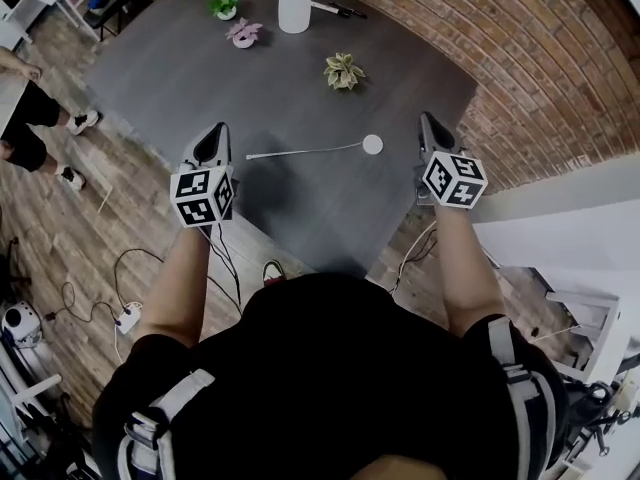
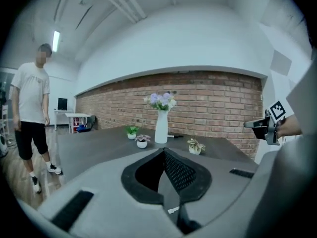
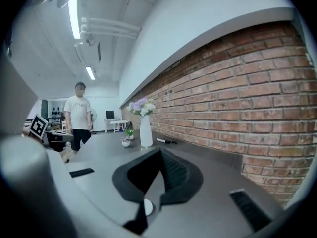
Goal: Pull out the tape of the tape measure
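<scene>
the white round tape measure (image 1: pixel 372 144) lies on the grey table (image 1: pixel 200 78), toward its right side, with its thin tape (image 1: pixel 305 151) stretched out flat to the left. the left gripper (image 1: pixel 219 133) hovers just left of the tape's free end, jaws closed together on nothing. the right gripper (image 1: pixel 428 123) sits just right of the case, jaws likewise pressed together and empty. a white vase (image 1: pixel 294 4) stands at the far edge.
</scene>
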Demonstrator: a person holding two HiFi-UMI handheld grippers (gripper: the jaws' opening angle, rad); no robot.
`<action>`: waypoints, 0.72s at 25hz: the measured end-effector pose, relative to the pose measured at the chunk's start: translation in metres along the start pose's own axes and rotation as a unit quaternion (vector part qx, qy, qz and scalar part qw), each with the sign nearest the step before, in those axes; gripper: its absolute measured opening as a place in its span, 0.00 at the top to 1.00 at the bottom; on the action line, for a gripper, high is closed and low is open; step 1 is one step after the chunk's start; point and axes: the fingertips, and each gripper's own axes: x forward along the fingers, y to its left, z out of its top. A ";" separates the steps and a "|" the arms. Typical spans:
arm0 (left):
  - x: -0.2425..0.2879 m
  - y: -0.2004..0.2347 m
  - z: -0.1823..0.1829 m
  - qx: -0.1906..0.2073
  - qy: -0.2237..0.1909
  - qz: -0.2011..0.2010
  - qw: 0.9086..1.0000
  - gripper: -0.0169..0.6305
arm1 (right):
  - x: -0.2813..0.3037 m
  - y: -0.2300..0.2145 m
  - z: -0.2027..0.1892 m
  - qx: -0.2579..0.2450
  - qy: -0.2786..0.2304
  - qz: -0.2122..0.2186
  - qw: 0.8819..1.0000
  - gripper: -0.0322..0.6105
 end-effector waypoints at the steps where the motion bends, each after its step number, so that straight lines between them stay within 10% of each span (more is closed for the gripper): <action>1: -0.003 -0.002 0.008 -0.002 -0.010 -0.002 1.000 0.96 | -0.004 0.001 0.010 0.000 -0.013 -0.003 1.000 0.96; 18: -0.031 -0.031 0.069 0.016 -0.076 -0.027 0.997 0.96 | -0.051 0.014 0.072 0.006 -0.086 0.009 0.996 0.96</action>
